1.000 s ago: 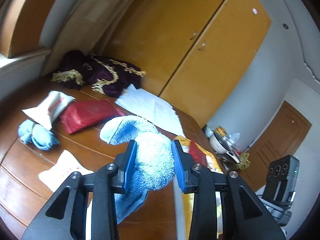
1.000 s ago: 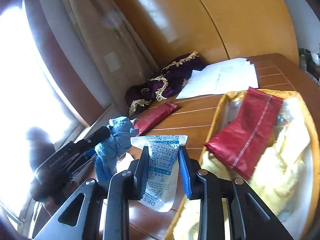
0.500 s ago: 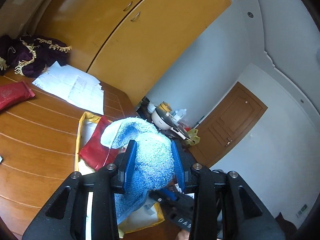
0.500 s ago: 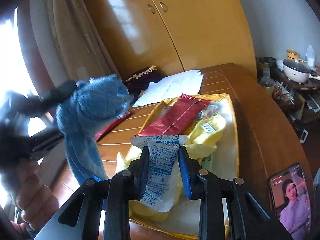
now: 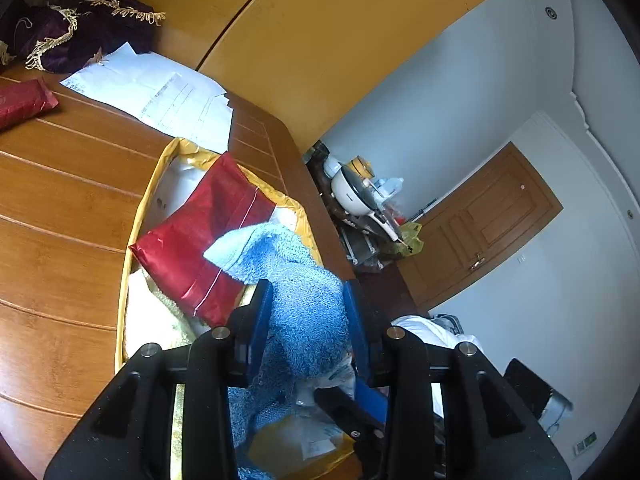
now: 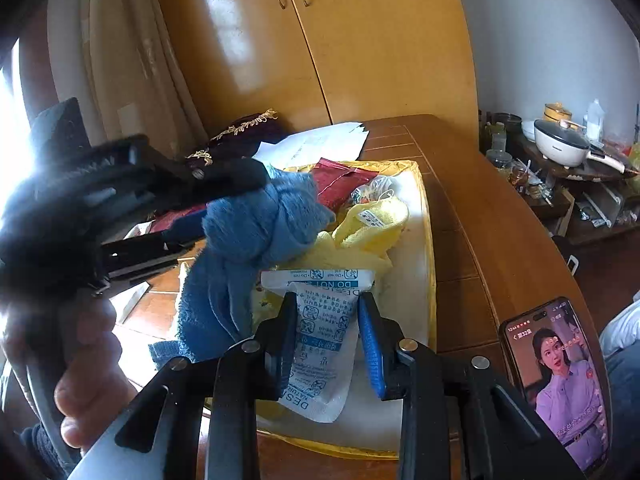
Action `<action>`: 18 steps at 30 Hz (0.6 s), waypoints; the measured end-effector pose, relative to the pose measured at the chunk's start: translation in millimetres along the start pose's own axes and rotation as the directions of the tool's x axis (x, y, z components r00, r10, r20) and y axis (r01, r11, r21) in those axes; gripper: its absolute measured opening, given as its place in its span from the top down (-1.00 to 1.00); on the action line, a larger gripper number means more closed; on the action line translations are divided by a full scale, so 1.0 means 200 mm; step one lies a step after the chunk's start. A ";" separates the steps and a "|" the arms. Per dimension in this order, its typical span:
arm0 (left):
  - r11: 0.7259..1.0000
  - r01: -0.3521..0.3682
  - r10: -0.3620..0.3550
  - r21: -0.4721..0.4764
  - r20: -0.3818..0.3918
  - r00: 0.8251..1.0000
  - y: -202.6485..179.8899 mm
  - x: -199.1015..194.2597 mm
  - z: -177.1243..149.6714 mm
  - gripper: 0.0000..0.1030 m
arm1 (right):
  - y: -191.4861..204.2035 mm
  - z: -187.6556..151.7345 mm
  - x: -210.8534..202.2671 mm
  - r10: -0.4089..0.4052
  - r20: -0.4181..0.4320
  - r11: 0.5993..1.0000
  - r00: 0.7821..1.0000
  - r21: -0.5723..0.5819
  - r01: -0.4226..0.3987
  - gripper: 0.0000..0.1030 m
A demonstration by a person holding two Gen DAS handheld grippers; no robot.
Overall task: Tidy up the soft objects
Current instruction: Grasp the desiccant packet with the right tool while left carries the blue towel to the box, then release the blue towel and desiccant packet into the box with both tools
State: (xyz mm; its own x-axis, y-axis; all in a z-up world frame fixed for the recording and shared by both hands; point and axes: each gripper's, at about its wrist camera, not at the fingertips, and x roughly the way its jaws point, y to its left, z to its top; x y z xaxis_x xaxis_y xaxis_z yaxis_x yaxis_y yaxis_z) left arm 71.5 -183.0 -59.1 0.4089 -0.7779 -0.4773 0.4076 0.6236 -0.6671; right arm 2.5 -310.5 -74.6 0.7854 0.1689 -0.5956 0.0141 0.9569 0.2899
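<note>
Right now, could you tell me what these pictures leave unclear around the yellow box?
- Left wrist view: the near end of the yellow box is hidden behind the left gripper and its blue towel.
- Right wrist view: the left gripper is blurred and backlit.
- Right wrist view: the desiccant packet print is upside down, partly covered by the right gripper.

wooden table [image 5: 72, 184] carries yellow tray [image 6: 425, 216], papers [image 5: 160, 96], phone [image 6: 560, 384]

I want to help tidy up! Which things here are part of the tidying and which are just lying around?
Part of the tidying:
- blue towel, held in the left tongs
- white packet, held in the right tongs
- yellow-rimmed box
- red pouch and yellow cloth inside it

Just lying around:
- phone
- white papers
- purple fringed cloth
- cooking pot
</note>
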 end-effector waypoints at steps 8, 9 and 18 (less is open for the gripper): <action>0.998 0.025 -0.031 0.063 0.099 0.995 0.01 -0.15 -0.02 -0.16 | 0.02 0.02 -0.08 -0.012 0.054 1.000 0.998 0.023 0.011 0.12; 0.997 0.028 -0.038 0.076 0.128 0.991 0.01 -0.20 -0.02 -0.27 | 0.03 0.03 -0.10 -0.006 0.070 1.000 0.998 0.028 0.004 -0.03; 0.982 -0.159 0.115 0.103 0.341 0.933 0.19 -0.59 -0.03 -0.42 | 0.29 0.09 -0.14 0.153 0.119 0.988 0.981 -0.046 -0.149 -0.32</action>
State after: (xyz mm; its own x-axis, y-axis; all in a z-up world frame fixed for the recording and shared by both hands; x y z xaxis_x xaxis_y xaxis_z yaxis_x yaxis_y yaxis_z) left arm 33.7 -67.6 -31.2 0.7066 -0.6273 -0.3273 0.4196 0.7440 -0.5200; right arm -6.4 -263.5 -27.3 0.8463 0.2841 -0.4506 -0.1314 0.9311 0.3402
